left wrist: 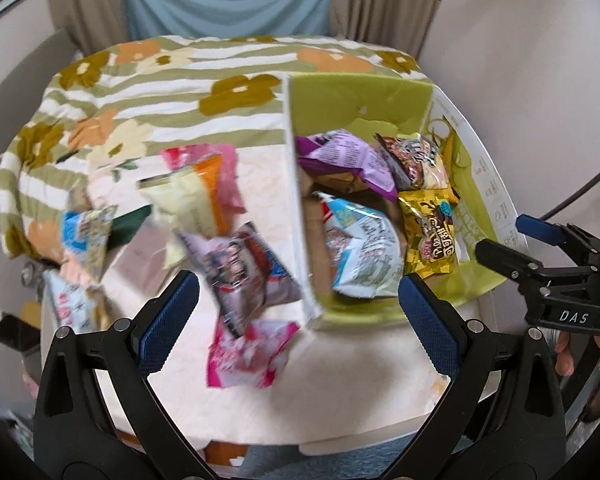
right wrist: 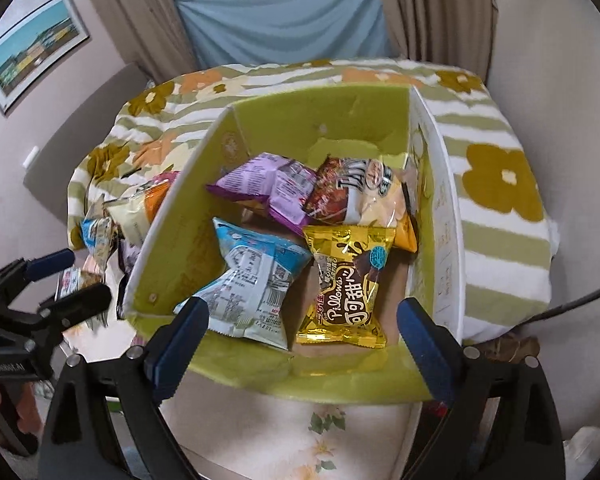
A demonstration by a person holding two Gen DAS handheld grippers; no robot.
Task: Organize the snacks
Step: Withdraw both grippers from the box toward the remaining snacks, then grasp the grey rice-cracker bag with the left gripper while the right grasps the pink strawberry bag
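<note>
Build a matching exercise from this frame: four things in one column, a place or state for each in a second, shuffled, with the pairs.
Things:
1. yellow Pillows packet
2. purple packet
3. pink packet
4. right gripper

Places or states:
A. on the table outside the green box, near the left gripper
B. open, nothing between its fingers
C. in the box, near side, beside the blue and white packet
D. in the box, far side, next to the noodle packet

Pairs: 1-C, 2-D, 3-A, 4-B
</note>
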